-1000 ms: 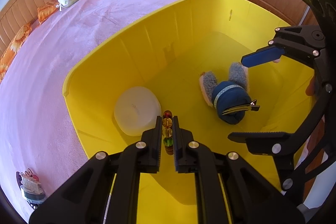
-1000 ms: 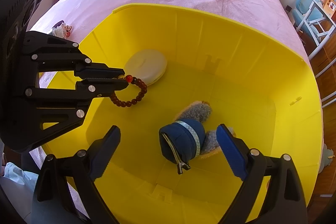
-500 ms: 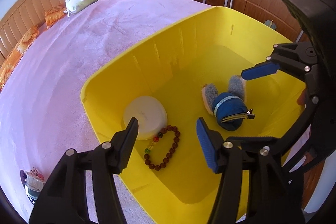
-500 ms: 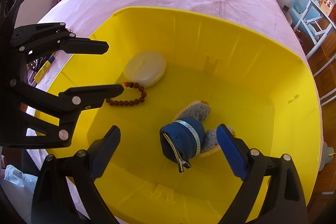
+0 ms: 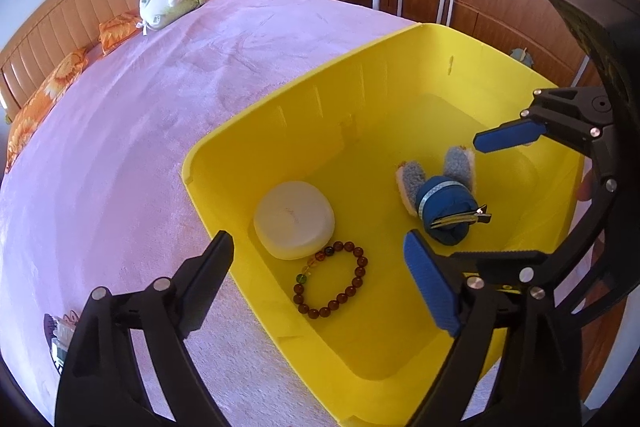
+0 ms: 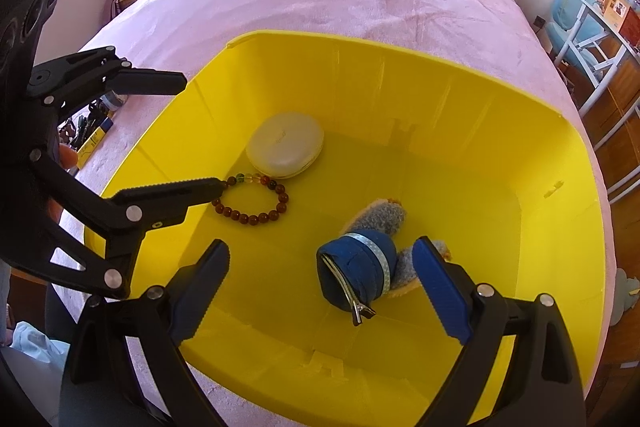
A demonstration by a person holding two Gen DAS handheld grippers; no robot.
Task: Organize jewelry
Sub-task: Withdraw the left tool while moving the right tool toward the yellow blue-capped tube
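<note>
A: Nearest, left gripper: jaws opening, spread wide, nothing pinched.

B: And right gripper?

A: Spread too, empty, hovering over the blue hair clip on the bin floor.

B: Bead bracelet?

A: Lying flat on the floor of the yellow bin, under the left fingers, touching or just beside the white case. Free of both tools.

B: Step in hand, then?

A: Probably the bracelet's drop-off, just finishing.

B: Next?

A: Likely fetching another piece. Small items at the bed's near edge, outside the bin; too blurred to name. Calls for lifting clear of the bin wall first, then reaching across.

B: Farther off?

A: Pink bedspread, green plush toy by the headboard.
</note>
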